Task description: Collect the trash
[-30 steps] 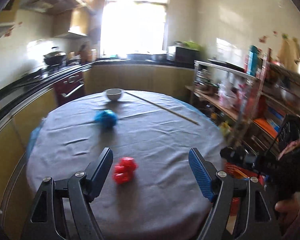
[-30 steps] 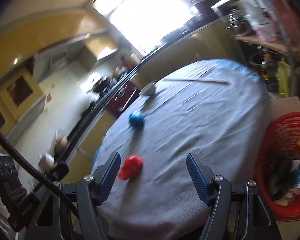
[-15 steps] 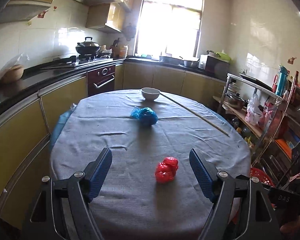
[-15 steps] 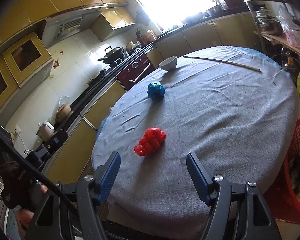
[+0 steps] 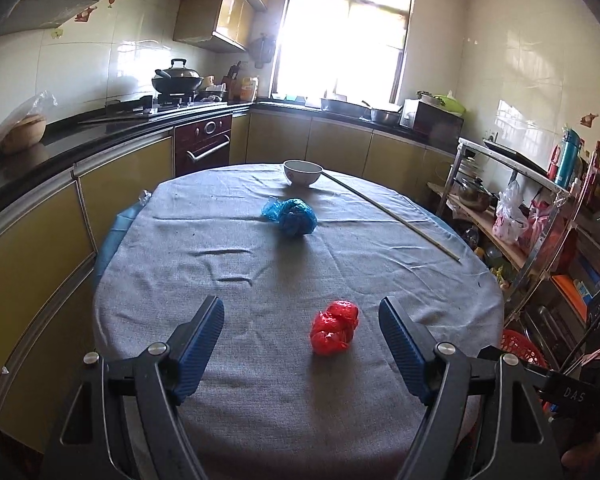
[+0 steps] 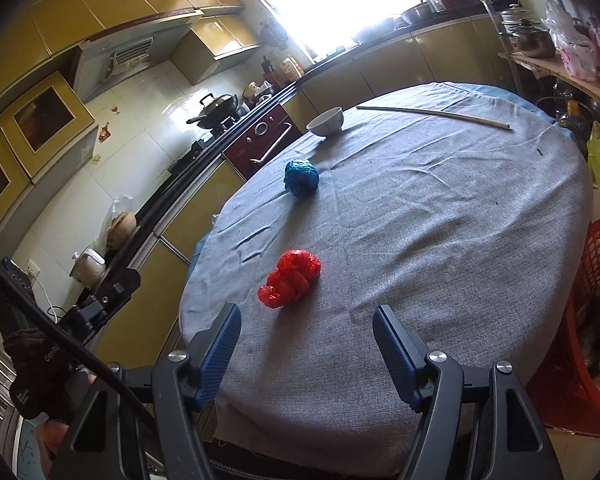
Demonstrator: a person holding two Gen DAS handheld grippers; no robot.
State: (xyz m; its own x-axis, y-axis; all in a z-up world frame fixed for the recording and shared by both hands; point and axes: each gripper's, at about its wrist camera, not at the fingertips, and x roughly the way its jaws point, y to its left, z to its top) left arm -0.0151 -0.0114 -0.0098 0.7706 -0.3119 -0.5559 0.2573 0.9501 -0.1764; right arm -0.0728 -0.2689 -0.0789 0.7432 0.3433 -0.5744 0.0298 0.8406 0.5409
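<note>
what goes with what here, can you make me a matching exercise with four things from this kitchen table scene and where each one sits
Things:
1. red plastic bag
2. blue plastic bag
3. white bowl
4. red basket

Places:
a. far edge of the table, next to the long stick
b. on the floor beside the table
c. mid-table, beyond the red bag
d. nearest the open grippers

Pairs: 1-d, 2-c, 3-a, 4-b

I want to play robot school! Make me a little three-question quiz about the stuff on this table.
1. True or false: the left claw is open.
2. Which crumpled bag lies nearer the claws? A) red bag B) blue bag
3. Fill in: the white bowl sits beside a long ____.

Key: 1 true; 2 A; 3 stick.
</note>
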